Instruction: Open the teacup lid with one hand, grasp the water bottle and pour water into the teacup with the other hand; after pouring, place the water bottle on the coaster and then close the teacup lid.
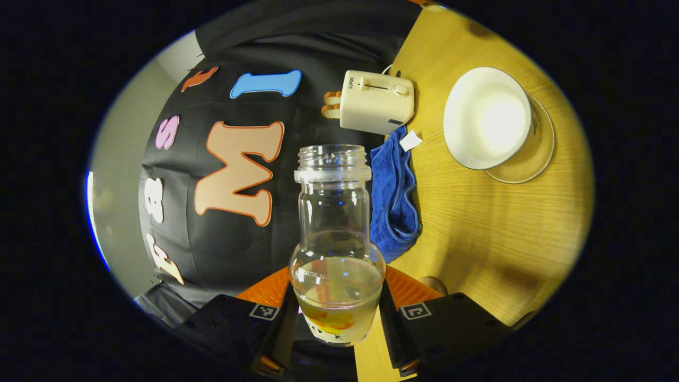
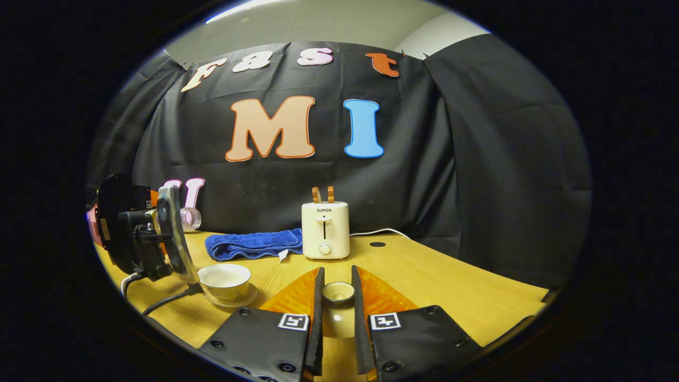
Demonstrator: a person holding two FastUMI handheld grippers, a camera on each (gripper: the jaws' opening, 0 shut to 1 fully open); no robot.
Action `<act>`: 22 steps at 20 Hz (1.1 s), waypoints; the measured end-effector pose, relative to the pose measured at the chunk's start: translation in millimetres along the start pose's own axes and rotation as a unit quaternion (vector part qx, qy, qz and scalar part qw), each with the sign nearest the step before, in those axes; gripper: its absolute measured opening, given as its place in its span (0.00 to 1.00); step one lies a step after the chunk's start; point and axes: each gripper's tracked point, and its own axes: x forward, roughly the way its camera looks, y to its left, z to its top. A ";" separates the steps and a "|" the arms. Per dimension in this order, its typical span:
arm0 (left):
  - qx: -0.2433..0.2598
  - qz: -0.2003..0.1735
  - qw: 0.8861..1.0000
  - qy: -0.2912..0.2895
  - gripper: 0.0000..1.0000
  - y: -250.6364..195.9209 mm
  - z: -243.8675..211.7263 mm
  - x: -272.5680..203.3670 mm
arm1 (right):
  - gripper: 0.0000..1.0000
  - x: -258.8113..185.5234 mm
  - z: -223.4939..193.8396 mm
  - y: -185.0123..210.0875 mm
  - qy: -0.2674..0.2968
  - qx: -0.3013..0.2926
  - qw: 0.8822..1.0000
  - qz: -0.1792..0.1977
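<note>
Above the bench [image 1: 477, 228] | lid [image 2: 338, 292] off, pinched in right gripper [image 2: 337, 297] jaws | left gripper [image 1: 337, 313] jaws clamped tilted water bottle [image 1: 334, 233] near open teacup [image 1: 487, 118] | pour underway or finished; coaster placement, lid closing pending

Bottle [image 1: 337, 249] base cut off btm centre, hidden btwn fingers [image 1: 393, 318]; lid [image 2: 338, 293] mostly hidden by fingers [image 2: 317, 318], lower centre.

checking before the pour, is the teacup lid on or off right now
Off. The teacup sits open on its saucer, white inside showing, while the right hand-held gripper holds the lid between its fingers, away from the cup.
</note>
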 end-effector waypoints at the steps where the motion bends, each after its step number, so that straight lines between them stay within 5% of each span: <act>1: 0.017 0.001 1.000 -0.003 0.67 0.1 2.4 1.1 | 0.28 0.2 -0.1 0.0 0.000 0.000 1.000 0.000; 7: 0.102 0.001 0.995 -0.013 0.67 0.9 7.8 3.5 | 0.28 -0.2 0.0 -0.2 0.000 0.000 1.000 0.000; 22: 0.185 0.007 0.983 -0.015 0.68 7.2 19.8 1.5 | 0.28 0.2 -0.2 -1.1 0.000 0.000 1.000 -0.003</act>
